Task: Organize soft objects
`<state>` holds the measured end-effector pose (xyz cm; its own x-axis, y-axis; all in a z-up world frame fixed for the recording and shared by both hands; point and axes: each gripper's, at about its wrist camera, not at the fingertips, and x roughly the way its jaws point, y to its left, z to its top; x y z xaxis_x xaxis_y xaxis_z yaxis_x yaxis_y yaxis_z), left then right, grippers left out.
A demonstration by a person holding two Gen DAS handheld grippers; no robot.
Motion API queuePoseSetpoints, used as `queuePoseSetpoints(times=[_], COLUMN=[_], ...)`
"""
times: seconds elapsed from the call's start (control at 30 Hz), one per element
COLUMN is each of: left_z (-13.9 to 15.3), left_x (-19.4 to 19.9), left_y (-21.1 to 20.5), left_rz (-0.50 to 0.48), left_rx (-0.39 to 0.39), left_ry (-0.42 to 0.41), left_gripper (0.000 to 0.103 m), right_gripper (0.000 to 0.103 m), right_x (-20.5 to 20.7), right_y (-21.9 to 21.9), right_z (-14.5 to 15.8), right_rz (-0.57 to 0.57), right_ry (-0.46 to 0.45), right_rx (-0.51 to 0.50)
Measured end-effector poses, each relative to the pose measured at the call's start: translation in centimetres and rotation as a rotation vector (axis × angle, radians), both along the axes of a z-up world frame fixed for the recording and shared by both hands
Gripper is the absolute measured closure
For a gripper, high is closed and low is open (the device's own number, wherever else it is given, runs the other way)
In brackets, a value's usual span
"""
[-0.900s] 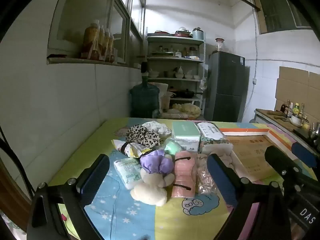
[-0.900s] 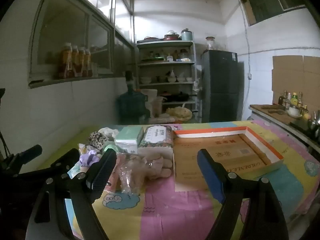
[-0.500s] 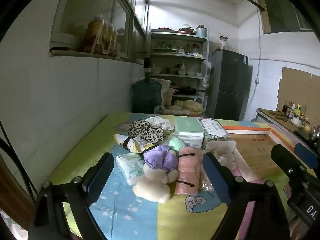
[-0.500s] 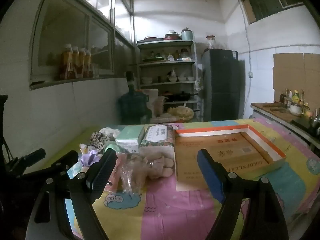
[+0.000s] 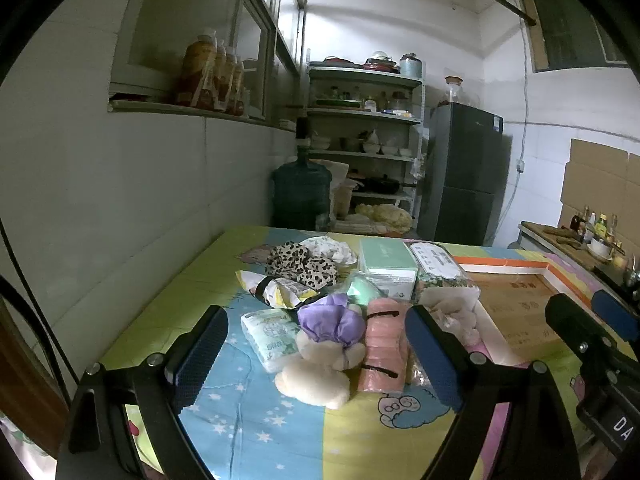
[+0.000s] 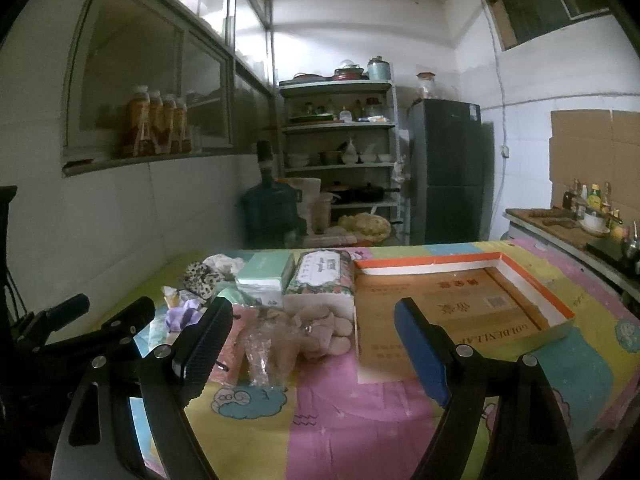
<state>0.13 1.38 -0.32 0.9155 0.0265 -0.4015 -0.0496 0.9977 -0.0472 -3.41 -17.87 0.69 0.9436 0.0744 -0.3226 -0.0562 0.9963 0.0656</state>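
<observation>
**Soft goods heaped beside an open carton lid**

A shallow cardboard tray (image 6: 532, 280), rimmed in orange and white, is seen lying flat on the cartoon-print tablecloth (image 6: 360, 408), with nothing shown inside it. Printed on its brown floor, upside down to the right camera, part of a word reading "GOLDENLEAF" is made out, along with Chinese characters and a small square code; the rest is too blurred to be read.

The soft items are piled just left of the tray. A cream plush toy (image 5: 316, 376) with a purple cloth (image 5: 332, 320) is laid nearest the left gripper (image 5: 316, 356), touched on one side by a pink roll (image 5: 382, 344) bound with two black bands and on the other by a white tissue pack (image 5: 270, 338) with green print. Behind them are set a leopard-print cloth (image 5: 304, 266), a mint-green box (image 5: 386, 266) and a floral tissue pack (image 6: 322, 278) bearing a white label whose writing cannot be read. A clear bag (image 6: 264, 348) and a beige plush (image 6: 324, 328) are shown before the right gripper (image 6: 314, 344).

Both grippers are held above the table with jaws spread wide, nothing between them.
</observation>
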Motion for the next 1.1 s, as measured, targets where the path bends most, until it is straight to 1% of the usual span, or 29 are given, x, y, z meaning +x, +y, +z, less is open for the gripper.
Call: queuePoseSetpoints(times=[1.1], left_z=[-0.11], left_x=[-0.02], left_y=[-0.18], left_rz=[-0.001], left_rx=[0.001], left_ry=[0.003], left_gripper=[0.013], right_gripper=[0.018], right_x=[0.17], right_y=[0.44], right_z=[-0.34], right_rz=[0.016], right_ry=[0.013], right_rx=[0.008])
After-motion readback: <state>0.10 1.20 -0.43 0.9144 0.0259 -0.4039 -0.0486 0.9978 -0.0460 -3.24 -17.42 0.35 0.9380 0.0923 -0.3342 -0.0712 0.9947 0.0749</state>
